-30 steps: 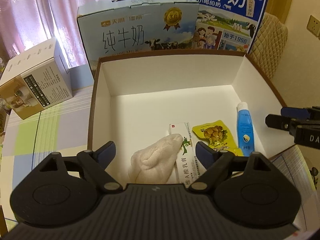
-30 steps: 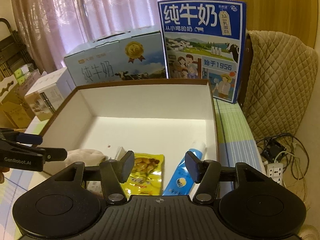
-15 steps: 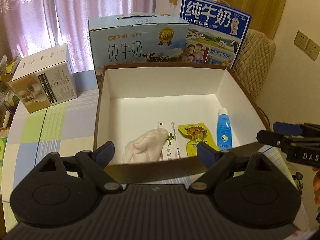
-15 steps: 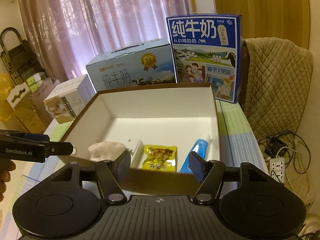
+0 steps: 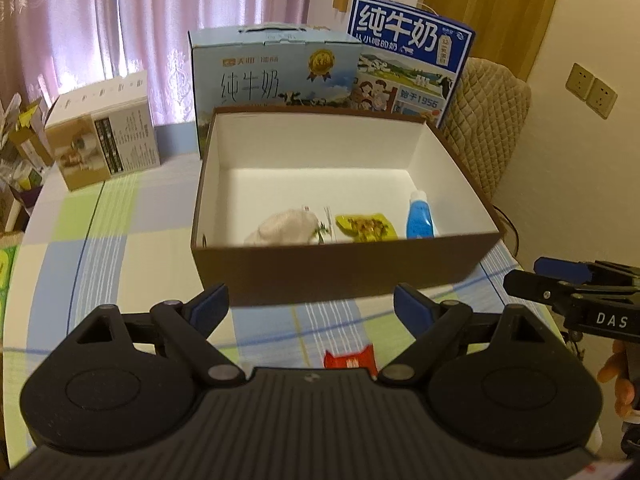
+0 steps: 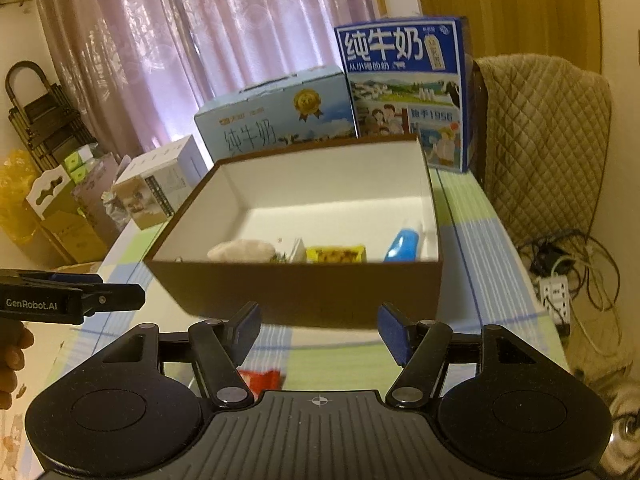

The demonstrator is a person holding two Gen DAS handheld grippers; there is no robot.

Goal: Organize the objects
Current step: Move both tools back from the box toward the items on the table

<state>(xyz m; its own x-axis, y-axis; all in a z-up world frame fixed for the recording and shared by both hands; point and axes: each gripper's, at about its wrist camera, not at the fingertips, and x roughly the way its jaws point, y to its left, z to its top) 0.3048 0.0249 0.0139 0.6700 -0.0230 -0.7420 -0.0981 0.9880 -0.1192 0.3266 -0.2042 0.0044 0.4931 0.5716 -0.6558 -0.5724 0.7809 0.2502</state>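
Two empty grippers, left [image 5: 310,308] and right [image 6: 318,330], spread wide, blue tube [image 5: 419,218] lengthwise, cap seemingly pointing away

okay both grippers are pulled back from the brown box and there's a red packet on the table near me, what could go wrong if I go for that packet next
1. The red packet lies flat, close under the left gripper and half hidden by its body, so the open fingers could slide over it or push it away.
2. The right gripper is also open just above it; both reaching in could collide.
3. The brown box has a tall near wall; a low carry might clip it and nudge the box.
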